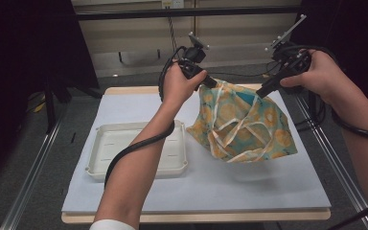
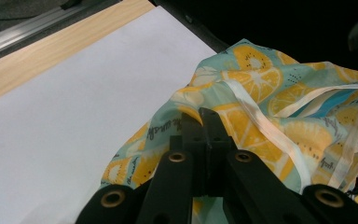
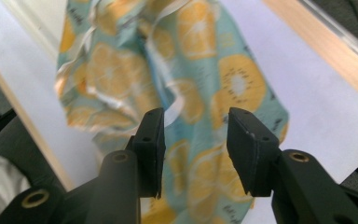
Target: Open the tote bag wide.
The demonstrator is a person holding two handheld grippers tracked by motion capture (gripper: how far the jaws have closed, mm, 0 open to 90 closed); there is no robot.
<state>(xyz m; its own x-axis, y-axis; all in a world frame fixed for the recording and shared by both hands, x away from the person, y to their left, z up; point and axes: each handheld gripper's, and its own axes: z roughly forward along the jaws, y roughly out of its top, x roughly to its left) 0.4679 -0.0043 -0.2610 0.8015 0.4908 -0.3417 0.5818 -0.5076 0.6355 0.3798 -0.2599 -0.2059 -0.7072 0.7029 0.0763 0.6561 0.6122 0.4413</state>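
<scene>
Above surface (image 1: 268,182): soft, light citrus-print fabric bag (image 1: 249,124), clamped at rim by L tongs (image 2: 205,122); R tongs (image 3: 195,135) apart — regrip opposite rim.

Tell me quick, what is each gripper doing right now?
Left gripper: shut on the fruit-print cloth bag, holding it up.
Right gripper: open, nothing pinched; the bag lies beyond its jaws.
</scene>
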